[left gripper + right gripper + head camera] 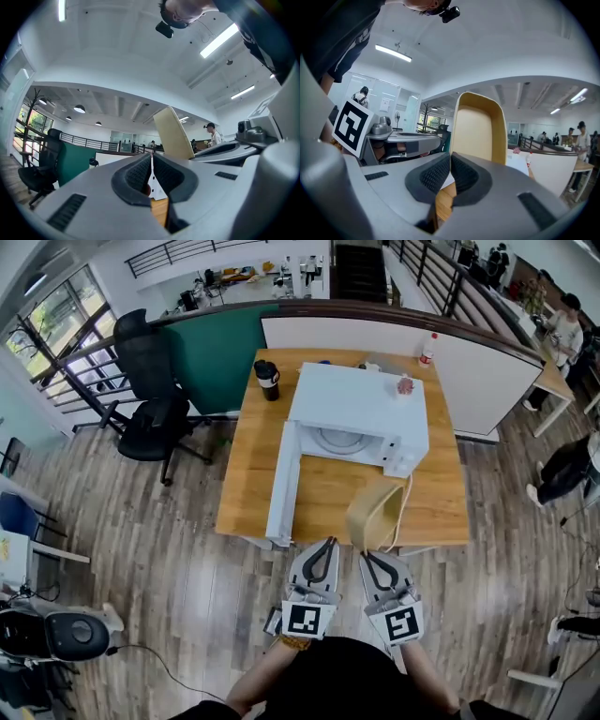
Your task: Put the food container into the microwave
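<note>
The white microwave [361, 409] stands on the wooden table [251, 474] with its door [283, 482] swung wide open to the left; the glass plate inside shows. A beige food container [375, 514] is tipped on its edge over the table's front rim. My right gripper [377, 557] is shut on its lower rim. In the right gripper view the container [477, 131] rises upright just beyond the shut right gripper [450, 161]. My left gripper [325, 546] hangs beside it, shut with nothing in it. In the left gripper view the container [172, 133] shows edge-on to the right of the left gripper [152, 161].
A black mug [267, 379] stands at the table's back left. A red-capped bottle [428, 350] is at the back right, and a small pink thing [405, 385] sits on the microwave. A black office chair [150, 399] stands left of the table.
</note>
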Available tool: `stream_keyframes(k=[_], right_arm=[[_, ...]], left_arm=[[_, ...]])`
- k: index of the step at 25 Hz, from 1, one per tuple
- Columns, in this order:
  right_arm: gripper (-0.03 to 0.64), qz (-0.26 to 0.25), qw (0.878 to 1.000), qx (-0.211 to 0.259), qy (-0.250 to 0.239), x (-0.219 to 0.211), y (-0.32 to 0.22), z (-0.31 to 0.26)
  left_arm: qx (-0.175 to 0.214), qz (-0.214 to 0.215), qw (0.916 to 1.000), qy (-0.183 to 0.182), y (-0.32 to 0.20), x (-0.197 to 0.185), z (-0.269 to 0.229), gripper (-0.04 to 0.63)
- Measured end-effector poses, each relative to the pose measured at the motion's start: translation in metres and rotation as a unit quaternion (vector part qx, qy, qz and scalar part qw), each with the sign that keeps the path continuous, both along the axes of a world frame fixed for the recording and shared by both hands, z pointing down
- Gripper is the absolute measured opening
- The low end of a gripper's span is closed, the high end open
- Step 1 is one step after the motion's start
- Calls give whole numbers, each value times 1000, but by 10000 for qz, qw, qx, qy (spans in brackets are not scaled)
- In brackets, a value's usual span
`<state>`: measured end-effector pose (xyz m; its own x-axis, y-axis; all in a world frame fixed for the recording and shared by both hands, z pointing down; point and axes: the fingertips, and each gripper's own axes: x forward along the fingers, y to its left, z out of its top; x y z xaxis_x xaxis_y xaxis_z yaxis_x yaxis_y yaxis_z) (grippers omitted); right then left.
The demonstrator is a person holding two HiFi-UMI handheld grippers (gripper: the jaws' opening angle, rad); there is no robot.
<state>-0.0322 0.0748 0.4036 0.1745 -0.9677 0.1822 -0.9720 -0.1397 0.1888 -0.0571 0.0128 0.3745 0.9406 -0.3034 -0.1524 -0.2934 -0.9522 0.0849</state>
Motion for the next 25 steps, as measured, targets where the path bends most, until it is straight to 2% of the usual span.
stream_keyframes(k=[10,19,25], right_arm=[[17,53,10000,-19,-40,6,-30,-3],[17,382,9992,-74,-101,32,-59,4],[17,604,9982,43,-43,52,-74,1]], left_arm=[[46,194,9998,-88,-26,8,-1,32],[-43,354,9993,-94,-64,27,3,31],[159,584,9981,-93,-79,47,1,32]])
